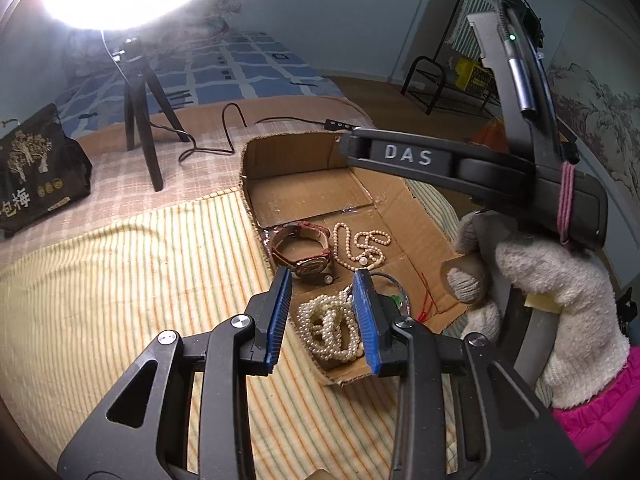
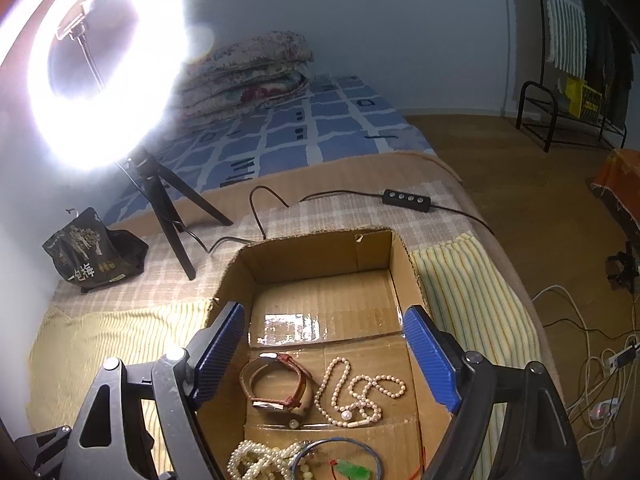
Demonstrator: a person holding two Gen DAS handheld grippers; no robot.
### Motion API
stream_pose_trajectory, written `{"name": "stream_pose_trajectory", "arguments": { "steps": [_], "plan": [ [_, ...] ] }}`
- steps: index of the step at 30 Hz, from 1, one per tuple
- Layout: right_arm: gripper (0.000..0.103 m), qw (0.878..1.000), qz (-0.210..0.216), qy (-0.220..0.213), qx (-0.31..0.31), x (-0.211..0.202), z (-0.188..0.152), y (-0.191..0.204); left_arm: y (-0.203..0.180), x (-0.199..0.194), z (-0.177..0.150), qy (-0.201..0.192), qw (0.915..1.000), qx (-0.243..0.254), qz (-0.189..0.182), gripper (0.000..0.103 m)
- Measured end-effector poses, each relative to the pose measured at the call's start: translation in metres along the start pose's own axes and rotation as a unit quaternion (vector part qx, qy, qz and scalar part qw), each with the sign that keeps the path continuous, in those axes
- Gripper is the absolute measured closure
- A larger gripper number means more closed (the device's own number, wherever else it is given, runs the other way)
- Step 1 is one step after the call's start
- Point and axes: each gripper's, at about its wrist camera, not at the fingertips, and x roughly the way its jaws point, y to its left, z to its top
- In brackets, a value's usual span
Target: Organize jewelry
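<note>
A cut-down cardboard box (image 1: 304, 192) (image 2: 320, 256) lies on a striped cloth. In it are a brown-strap watch (image 1: 302, 252) (image 2: 278, 384), a thin pearl necklace (image 1: 362, 246) (image 2: 356, 392), a bunch of thick pearl strands (image 1: 328, 328) (image 2: 260, 460), a thin bangle (image 2: 338, 446) and a green pendant on red cord (image 2: 352, 470). My left gripper (image 1: 326, 312) is open, hovering over the pearl bunch with nothing between its pads. My right gripper (image 2: 326, 356) is open wide above the watch and necklace; its body (image 1: 440, 160) hangs over the box's right side in the left wrist view.
A ring light on a black tripod (image 2: 168, 208) (image 1: 140, 120) stands behind the box, its cable and switch (image 2: 406, 198) trailing across the bed. A dark snack bag (image 2: 92, 252) (image 1: 36, 168) sits at the left. Folded quilts (image 2: 248, 72) lie farther back. Cables (image 2: 600, 360) lie on the floor at right.
</note>
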Motion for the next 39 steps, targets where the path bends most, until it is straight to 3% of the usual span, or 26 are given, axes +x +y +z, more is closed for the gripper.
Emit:
{"name": "stream_pose_trajectory", "arguments": {
  "steps": [17,21,28,31,39],
  "plan": [
    [0.018,0.999,-0.020,-0.030,-0.033,-0.075,-0.013,0.022,0.011,-0.070,-0.010,-0.047,0.9980,0.028,0.031,0.071],
    [0.016,0.998,-0.025,-0.039,-0.036,-0.098,-0.024,0.027,0.013,-0.090,-0.016,-0.060,0.9970,0.030,0.037,0.060],
    [0.010,0.995,-0.043,-0.076,-0.043,-0.145,-0.041,0.038,0.010,-0.125,-0.026,-0.076,0.9946,0.049,0.050,0.059],
    [0.000,0.992,-0.062,-0.097,-0.046,-0.164,-0.047,0.045,0.009,-0.141,-0.032,-0.089,0.9933,0.052,0.053,0.047],
    [0.000,0.983,-0.086,-0.141,-0.076,-0.200,-0.062,0.068,0.007,-0.170,-0.045,-0.116,0.9905,0.051,0.054,0.034]
  ]
}}
